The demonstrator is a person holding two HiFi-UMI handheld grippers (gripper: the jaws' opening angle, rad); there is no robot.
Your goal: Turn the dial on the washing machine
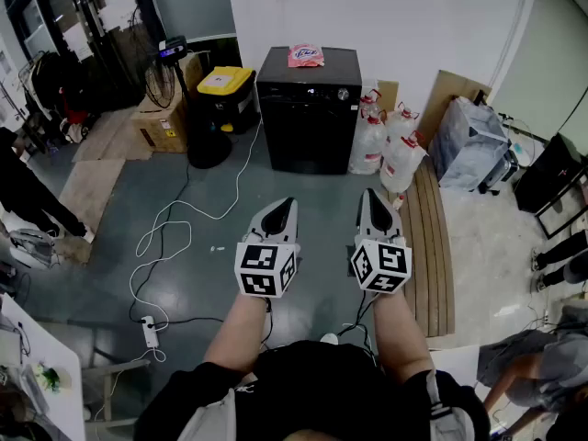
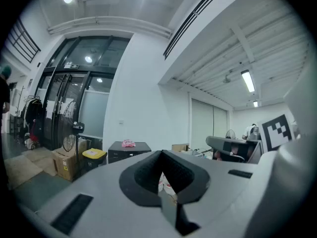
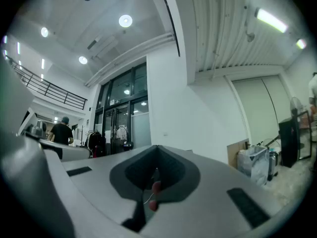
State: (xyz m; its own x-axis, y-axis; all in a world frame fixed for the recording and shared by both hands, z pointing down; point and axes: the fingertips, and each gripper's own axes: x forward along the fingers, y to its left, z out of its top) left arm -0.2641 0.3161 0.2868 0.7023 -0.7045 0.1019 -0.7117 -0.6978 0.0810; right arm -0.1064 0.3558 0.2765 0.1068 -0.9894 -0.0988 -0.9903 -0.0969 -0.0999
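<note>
Not yet begun — the dial [image 1: 343, 93] on the far washing machine [image 1: 308, 122] waits untouched. The left gripper [image 1: 286, 204] and right gripper [image 1: 370, 196] are both closed and empty, well short of it.

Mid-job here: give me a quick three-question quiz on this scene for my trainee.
1. What lies on top of the washing machine?
2. In the head view, what stands just left of it? A) a yellow-lidded bin B) clear jugs C) wooden planks
3. True or false: the left hand-held gripper and the right hand-held gripper touch the machine.

Key:
1. A pink packet.
2. A, the yellow-lidded bin.
3. False: both are shut, empty and well short of it.
</note>
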